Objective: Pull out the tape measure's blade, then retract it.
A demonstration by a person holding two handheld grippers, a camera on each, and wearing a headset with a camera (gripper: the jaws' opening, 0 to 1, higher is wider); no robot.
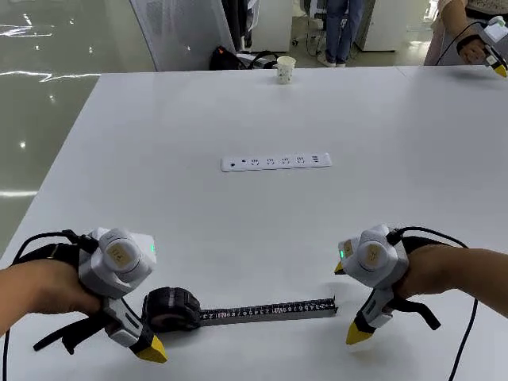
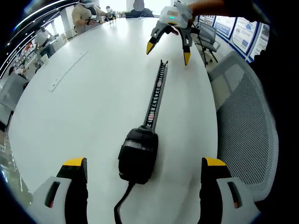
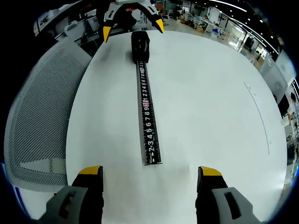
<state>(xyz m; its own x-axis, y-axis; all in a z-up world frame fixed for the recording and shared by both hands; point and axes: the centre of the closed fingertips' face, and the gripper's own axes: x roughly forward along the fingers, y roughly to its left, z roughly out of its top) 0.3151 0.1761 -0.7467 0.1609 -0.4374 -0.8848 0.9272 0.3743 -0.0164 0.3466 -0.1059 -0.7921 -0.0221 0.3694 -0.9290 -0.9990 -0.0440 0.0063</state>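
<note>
Right gripper view: the blade [image 3: 147, 112] lay drawn out on the table [image 3: 210, 93], and the right gripper [image 3: 145, 170] was spread off its tip. Left gripper view: the left gripper [image 2: 143, 161] was spread around the tape measure [image 2: 138, 154], pinching nothing. Head view: the pull-out looked done, and retracting remained.

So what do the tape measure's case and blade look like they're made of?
Case: probably black plastic, perhaps rubber-coated; it looks matte with a soft sheen on top. Blade: likely thin coated metal, a flat dark strip with white printed numbers; the look alone can't confirm it.
</note>
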